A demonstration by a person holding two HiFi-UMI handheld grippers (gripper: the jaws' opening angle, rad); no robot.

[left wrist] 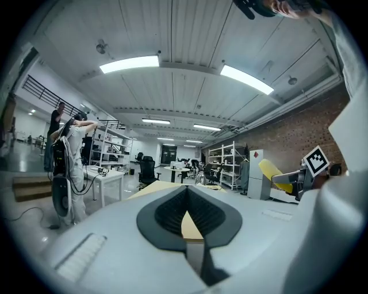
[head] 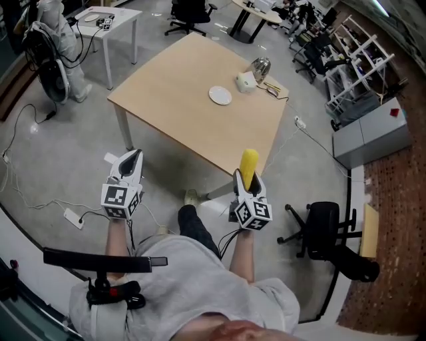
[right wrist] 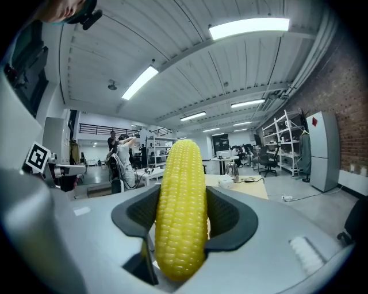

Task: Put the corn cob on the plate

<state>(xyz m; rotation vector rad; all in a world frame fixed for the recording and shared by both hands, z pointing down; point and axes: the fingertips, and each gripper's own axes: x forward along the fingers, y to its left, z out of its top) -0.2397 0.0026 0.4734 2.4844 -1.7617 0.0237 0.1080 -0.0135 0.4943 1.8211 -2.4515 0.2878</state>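
Right gripper (head: 246, 178) grips corn (head: 249, 164) by lower end | left gripper (head: 133, 163) closed, empty | plate (head: 220, 95) well ahead on table (head: 170, 83), slightly left

Open table (head: 166, 93) before the plate (head: 219, 95); kettle (head: 261, 67) and white container (head: 245, 82) close behind.

Workshop space around a pale wooden square table (head: 180, 106)

Toward the table's 2 o'clock corner, a shiny metal kettle (head: 261, 67) stands just beside a small white boxy object (head: 245, 82). Seen from the table's middle in the head view, a small white side table (head: 110, 16) stands at 10 o'clock, a white shelving rack (head: 353, 60) at 2 o'clock, a grey cabinet (head: 369, 133) at 3 o'clock, a black swivel office chair (head: 326, 230) between 4 and 5 o'clock, and a white power strip (head: 73, 218) at 8 o'clock.
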